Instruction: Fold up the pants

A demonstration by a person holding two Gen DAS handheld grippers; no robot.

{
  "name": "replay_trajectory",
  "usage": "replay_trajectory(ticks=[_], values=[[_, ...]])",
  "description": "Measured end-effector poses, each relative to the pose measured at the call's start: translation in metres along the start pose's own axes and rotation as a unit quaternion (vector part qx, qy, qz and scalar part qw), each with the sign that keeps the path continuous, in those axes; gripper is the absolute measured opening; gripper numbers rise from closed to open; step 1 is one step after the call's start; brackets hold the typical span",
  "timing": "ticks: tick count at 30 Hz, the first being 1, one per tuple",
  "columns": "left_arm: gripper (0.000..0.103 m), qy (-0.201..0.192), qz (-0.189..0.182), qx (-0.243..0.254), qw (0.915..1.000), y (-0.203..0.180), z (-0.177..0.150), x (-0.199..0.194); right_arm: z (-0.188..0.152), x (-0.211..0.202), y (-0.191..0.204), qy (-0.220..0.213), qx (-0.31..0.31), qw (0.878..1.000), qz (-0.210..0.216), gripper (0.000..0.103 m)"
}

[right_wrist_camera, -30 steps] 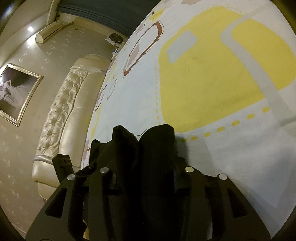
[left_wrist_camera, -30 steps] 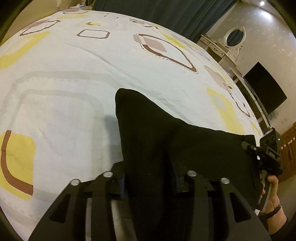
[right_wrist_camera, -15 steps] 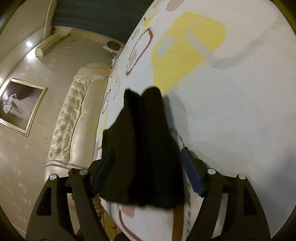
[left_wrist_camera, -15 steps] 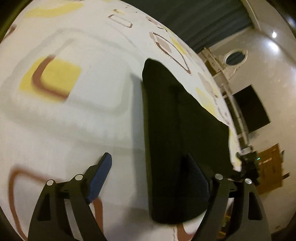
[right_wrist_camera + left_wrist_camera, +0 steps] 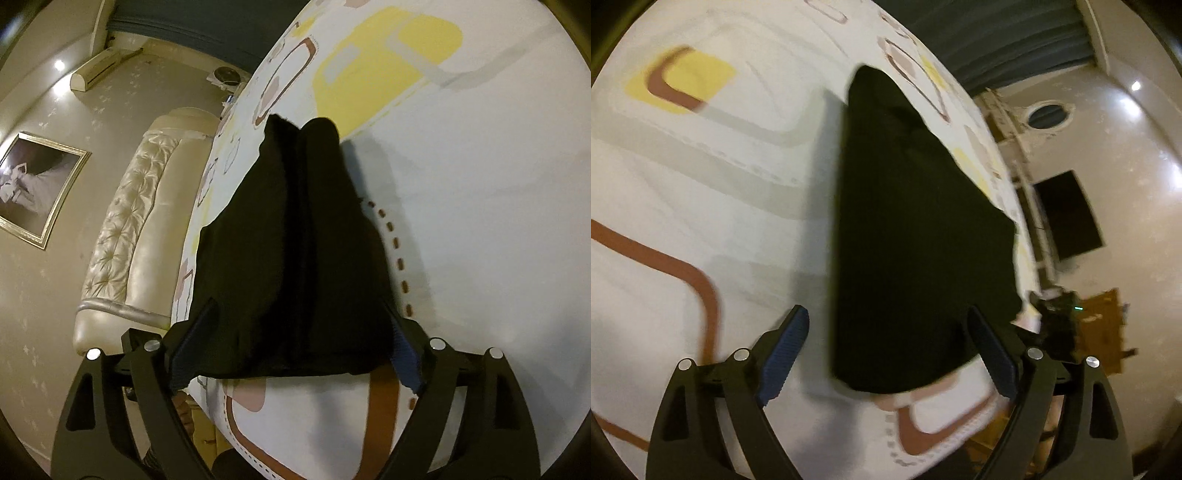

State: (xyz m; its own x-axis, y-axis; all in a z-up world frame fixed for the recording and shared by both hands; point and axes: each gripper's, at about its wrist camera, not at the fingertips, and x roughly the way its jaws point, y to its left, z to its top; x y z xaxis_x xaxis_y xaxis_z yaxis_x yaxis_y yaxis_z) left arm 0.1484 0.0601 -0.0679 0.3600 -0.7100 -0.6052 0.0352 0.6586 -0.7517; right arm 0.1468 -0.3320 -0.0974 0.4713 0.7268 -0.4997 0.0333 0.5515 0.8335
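The black pants (image 5: 916, 236) lie folded in a compact stack on the bed (image 5: 713, 177), which carries a white cover printed with yellow, grey and brown shapes. In the left wrist view the stack fills the centre of the frame and narrows toward the upper centre.

The jaws of the left gripper (image 5: 886, 354) have just been opening and now stand wide. The near end of the pants lies between them, and neither pad presses on the cloth.

In the right wrist view the pants (image 5: 295, 258) occupy the centre of the frame. The jaws of the right gripper (image 5: 295, 343) have just been opening and stand spread at either side of the near edge. The pants rest on the cover and are not gripped. A padded headboard (image 5: 147, 229) shows at the left.
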Motion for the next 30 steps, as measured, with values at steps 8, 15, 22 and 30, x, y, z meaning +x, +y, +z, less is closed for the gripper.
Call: replay_trajectory(ticks=[8, 15, 22, 30], values=[[0.048, 0.004, 0.038, 0.016, 0.9991, -0.01, -0.008, 0.004, -0.004, 0.017, 0.003, 0.026, -0.011, 0.999, -0.015, 0.038], [0.036, -0.017, 0.076, 0.046, 0.9959, -0.03, -0.015, -0.016, -0.013, 0.001, 0.014, 0.023, -0.011, 1.0, 0.012, 0.033], [0.036, -0.019, 0.101, 0.059, 0.993, -0.031, -0.036, -0.034, -0.039, -0.004, 0.02, 0.046, -0.009, 0.999, 0.026, 0.033], [0.038, -0.04, 0.099, 0.07, 0.9918, -0.016, -0.048, -0.03, -0.055, 0.001, -0.004, 0.05, 0.009, 0.998, 0.034, 0.032]])
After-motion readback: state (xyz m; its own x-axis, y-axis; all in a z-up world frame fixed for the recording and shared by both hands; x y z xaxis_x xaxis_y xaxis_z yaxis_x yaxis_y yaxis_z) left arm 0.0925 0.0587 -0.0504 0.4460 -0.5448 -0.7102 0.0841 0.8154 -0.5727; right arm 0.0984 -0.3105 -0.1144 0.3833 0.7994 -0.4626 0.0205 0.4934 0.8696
